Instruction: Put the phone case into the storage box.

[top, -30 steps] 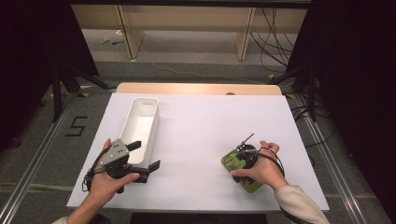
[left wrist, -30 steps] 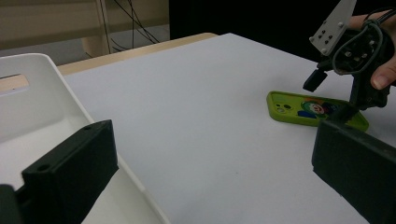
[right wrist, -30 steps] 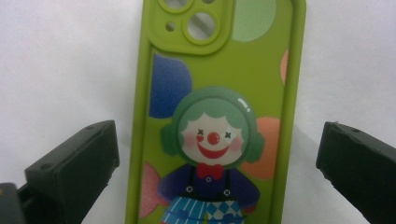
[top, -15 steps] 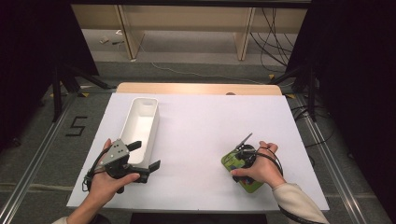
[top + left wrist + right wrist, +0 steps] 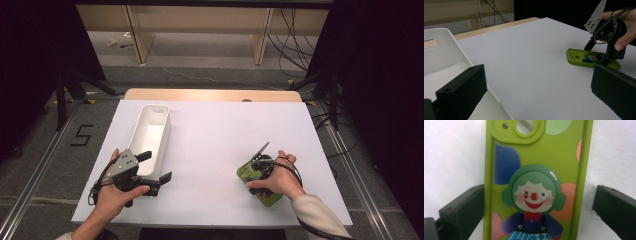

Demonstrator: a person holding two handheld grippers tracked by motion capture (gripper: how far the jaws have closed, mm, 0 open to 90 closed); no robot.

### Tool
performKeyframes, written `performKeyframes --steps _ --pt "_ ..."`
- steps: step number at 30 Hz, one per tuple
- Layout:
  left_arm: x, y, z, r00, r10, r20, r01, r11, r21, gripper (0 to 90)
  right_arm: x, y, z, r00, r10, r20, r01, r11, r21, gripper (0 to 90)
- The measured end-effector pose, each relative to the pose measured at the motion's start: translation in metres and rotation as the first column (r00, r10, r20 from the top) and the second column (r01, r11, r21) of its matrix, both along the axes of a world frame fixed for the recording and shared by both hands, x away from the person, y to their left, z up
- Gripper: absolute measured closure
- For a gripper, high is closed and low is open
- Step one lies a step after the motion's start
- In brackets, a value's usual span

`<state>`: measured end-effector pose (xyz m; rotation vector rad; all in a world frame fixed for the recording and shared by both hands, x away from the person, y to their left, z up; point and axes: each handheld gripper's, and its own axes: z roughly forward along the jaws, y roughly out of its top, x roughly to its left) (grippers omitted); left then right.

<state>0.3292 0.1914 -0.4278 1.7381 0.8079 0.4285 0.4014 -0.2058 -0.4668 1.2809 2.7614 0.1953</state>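
Observation:
A lime-green phone case (image 5: 265, 192) with a clown picture lies flat on the white table top, at the front right. Its picture side (image 5: 534, 182) faces up. My right gripper (image 5: 256, 171) points down at it, open, with one jaw on each long side of the case (image 5: 584, 58) and neither pressing it. My left gripper (image 5: 156, 166) is open and holds nothing, at the front left beside the near end of a white oblong tray (image 5: 155, 108). Through its jaws (image 5: 540, 75) I see the tray's wall (image 5: 451, 47) at the left and the right gripper (image 5: 599, 52) far off.
The white table top (image 5: 220, 135) has a wooden strip along its far edge. Beyond it stand wooden frame legs, with cables on the floor. Dark curtains and stand legs flank both sides. A metal rail runs along the floor on each side.

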Motion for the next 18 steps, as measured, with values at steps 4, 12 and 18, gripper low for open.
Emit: performKeyframes --steps 4,12,18 --pt "0.0001 0.0000 -0.0001 1.0000 -0.001 0.000 0.001 1.0000 0.000 0.0 0.0006 0.0000 -0.0005 1.0000 0.000 -0.002 0.000 1.000 0.000 0.8" --pt "-0.0001 0.0000 0.0000 1.0000 0.000 0.000 0.000 1.0000 0.000 0.0 0.0029 0.0001 -0.0004 0.9998 0.007 -0.019 -0.007 1.000 -0.001 1.6" --pt "-0.0001 0.0000 -0.0001 1.0000 0.000 0.000 0.000 1.0000 0.000 0.0 0.0033 0.0008 -0.0001 0.9997 0.003 -0.022 -0.003 1.000 -0.002 2.6"
